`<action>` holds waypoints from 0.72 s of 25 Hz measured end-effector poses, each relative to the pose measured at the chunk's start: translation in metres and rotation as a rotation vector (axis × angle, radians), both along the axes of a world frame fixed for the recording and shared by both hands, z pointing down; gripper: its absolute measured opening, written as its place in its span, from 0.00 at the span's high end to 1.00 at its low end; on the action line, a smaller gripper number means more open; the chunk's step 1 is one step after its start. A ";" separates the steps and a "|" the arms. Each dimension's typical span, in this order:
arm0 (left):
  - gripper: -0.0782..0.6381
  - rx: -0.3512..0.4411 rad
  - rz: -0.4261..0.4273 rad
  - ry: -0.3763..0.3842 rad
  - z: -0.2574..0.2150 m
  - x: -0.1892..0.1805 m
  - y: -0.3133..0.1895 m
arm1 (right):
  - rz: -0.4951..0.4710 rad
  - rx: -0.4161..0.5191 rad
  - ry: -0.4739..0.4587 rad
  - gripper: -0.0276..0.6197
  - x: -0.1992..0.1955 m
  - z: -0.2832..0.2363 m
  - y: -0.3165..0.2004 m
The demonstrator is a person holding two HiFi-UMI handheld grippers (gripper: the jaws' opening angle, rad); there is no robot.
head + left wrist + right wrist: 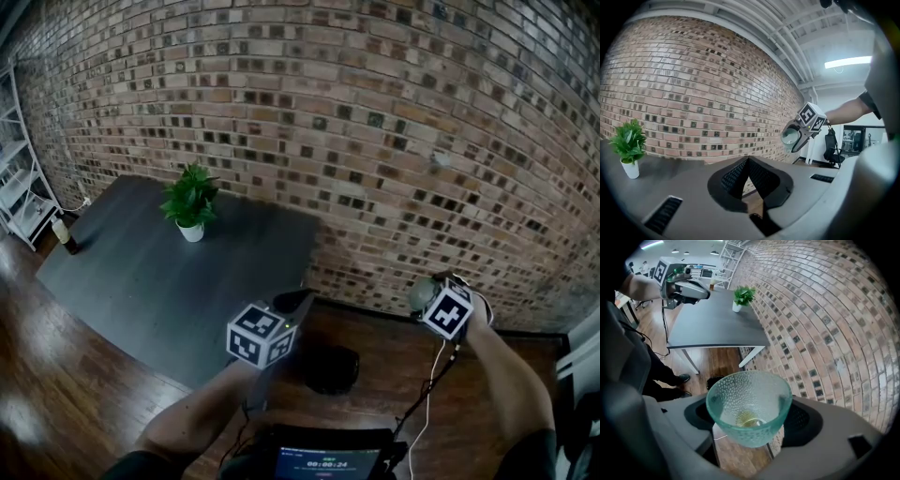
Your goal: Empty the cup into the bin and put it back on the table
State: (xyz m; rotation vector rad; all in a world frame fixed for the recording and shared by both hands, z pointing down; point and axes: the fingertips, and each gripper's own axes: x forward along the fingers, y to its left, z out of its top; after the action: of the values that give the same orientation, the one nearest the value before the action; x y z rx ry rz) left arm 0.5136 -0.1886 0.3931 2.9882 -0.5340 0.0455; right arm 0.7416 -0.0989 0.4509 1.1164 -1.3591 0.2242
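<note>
A red-brown brick wall [394, 141] with scattered dark bricks runs along the far side of the room, above a glossy floor [56, 394] of dark wooden boards. A matte, dark grey rectangular worktop [159, 272] on pale legs stands against the wall at the left. On its far side sits a leafy green plant [190, 200] in a small white pot, and a bottle [64, 232] stands at its far left corner. A white metal shelf [19, 183] stands further left. On the floor just right of the worktop's near corner sits the bin [330, 367], low, round and black.

The cup [740, 394] is pale green glass, dimpled all over, a wide cone narrowing to a small base. A small yellowish patch lies at its bottom; I cannot tell what it is. The right tongs [751, 417] are clamped on it, one grey pad on each side of its wall. They hold it in the air above the floor, near the brick wall and to the right of the bin rather than over it. The cup is tilted: its long axis slants, with the mouth turned up and back toward the person and the base toward the foot of the wall.

The left tongs [749, 161] point level toward the wall, their ribbed black tips together with nothing between them.
</note>
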 end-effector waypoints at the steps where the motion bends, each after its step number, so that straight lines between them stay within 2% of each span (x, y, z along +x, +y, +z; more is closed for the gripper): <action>1: 0.89 0.000 -0.002 0.002 0.000 -0.001 0.000 | -0.002 -0.004 0.016 0.34 0.001 -0.002 -0.001; 9: 0.89 -0.007 -0.014 0.002 0.001 -0.010 -0.002 | -0.039 -0.072 0.040 0.34 -0.006 0.002 0.001; 13: 0.89 -0.021 -0.049 -0.004 0.006 -0.017 -0.007 | -0.052 -0.097 0.059 0.34 -0.009 0.005 0.001; 18: 0.89 -0.015 -0.064 -0.009 0.004 -0.018 -0.009 | -0.064 -0.122 0.157 0.34 -0.005 -0.006 0.002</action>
State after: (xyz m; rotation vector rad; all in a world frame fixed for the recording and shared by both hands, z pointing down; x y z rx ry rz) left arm 0.4957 -0.1980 0.3973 2.9558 -0.6265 0.0571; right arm 0.7363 -0.0971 0.4450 0.9666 -1.2236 0.1671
